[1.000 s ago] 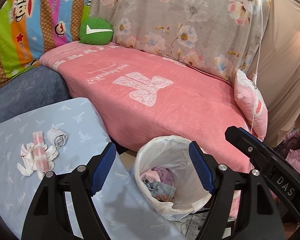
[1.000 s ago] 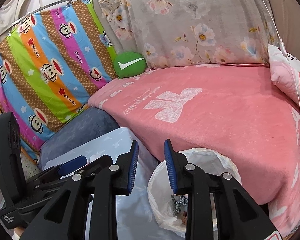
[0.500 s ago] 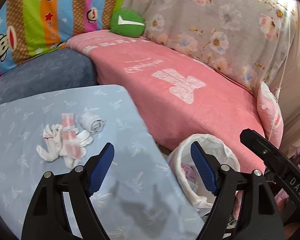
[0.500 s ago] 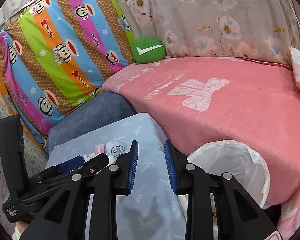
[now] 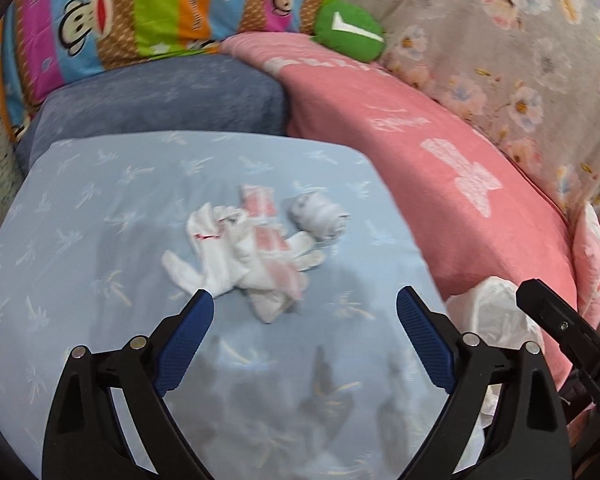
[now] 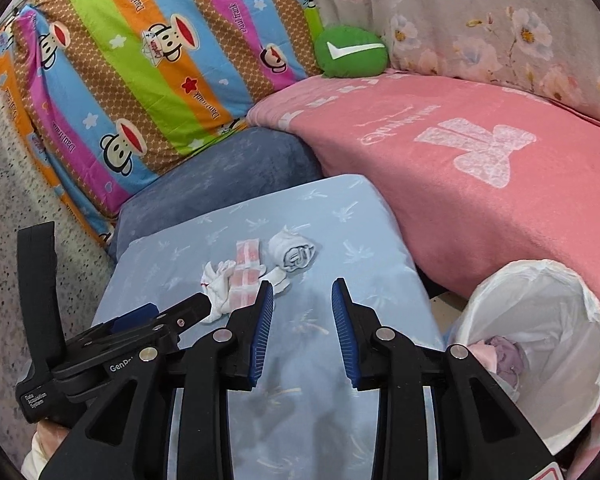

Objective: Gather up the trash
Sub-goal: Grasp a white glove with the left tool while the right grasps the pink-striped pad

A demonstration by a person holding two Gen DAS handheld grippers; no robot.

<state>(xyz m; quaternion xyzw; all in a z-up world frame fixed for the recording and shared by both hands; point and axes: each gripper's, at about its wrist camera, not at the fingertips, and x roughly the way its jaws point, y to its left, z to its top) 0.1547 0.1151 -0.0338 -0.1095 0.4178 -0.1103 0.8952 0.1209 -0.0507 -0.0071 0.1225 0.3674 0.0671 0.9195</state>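
Observation:
A heap of white and pink crumpled tissues and wrappers (image 5: 246, 258) lies on the light blue table cloth (image 5: 80, 240), with a rolled white wad (image 5: 320, 216) just right of it. My left gripper (image 5: 305, 308) is open wide and empty, hovering just short of the heap. The heap (image 6: 236, 276) and the wad (image 6: 294, 254) also show in the right wrist view. My right gripper (image 6: 302, 300) is open a little and empty, above the cloth near the heap. The white-lined trash bin (image 6: 540, 344) stands at the right and holds some trash.
A pink blanket (image 5: 440, 160) covers the sofa behind the table. A blue cushion (image 5: 160, 96), a striped monkey-print cover (image 6: 140, 60) and a green round pillow (image 6: 350, 52) lie further back. The bin's bag (image 5: 488, 316) shows beside the table's right edge.
Both grippers have swung left, from over the trash bin to over the table. The heap of trash now sits centred ahead of the left gripper. The jaws have not changed.

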